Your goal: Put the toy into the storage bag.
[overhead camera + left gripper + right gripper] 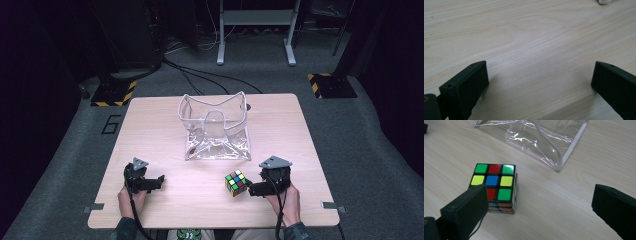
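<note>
Two spread hand-held grippers at a bench (pixel 165 200), puzzle cube unheld.
High view: cube (pixel 237 182) sitting beside right hand-held gripper (pixel 256 189), near clear pouch (pixel 215 127). Left gripper view: left hand-held gripper (pixel 537 82) gaping over bare wood. Right gripper view: cube off-centre, risking a glancing, skidding grasp.

— What sort of place is this?
— A lab or test room. A lone wooden table (pixel 150 120) stands on grey carpet (pixel 375 150).
— What else shows it?
— Beyond the grippers, black cables (pixel 200 75) trail across the floor, yellow-black hazard-striped plates (pixel 114 93) sit there, and a grey metal stand (pixel 256 30) is behind.
</note>
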`<state>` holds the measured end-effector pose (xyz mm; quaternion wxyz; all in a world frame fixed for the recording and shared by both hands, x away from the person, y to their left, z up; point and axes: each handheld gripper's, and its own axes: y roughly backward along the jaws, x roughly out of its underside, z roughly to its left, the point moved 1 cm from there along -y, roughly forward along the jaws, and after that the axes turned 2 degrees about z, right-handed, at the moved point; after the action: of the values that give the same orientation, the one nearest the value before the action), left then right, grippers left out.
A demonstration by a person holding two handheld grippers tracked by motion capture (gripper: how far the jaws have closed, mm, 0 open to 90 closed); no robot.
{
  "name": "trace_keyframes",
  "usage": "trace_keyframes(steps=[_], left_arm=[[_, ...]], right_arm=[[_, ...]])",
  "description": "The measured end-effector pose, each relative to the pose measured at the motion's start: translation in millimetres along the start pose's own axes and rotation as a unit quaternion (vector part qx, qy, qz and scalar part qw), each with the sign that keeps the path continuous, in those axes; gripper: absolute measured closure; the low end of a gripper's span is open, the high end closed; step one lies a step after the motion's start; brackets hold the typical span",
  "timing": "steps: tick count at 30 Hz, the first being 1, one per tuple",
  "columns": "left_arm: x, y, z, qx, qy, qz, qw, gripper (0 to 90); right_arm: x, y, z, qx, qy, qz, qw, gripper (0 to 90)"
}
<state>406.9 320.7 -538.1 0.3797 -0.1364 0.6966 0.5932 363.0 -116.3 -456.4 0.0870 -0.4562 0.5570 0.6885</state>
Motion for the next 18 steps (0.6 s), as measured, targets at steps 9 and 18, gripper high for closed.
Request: trace_keyframes(steps=[9, 18], left_arm=[[0.0, 0.0, 0.0, 0.0, 0.0, 0.0, 1.0, 1.0], [0.0, 0.0, 0.0, 0.0, 0.0, 0.0, 1.0, 1.0]], right_arm=[[-8.5, -2.6, 12.6, -0.011, 0.015, 0.0, 0.9998, 0.3], [-12.1, -7.2, 22.2, -0.023, 0.03, 0.005, 0.9993, 0.5]])
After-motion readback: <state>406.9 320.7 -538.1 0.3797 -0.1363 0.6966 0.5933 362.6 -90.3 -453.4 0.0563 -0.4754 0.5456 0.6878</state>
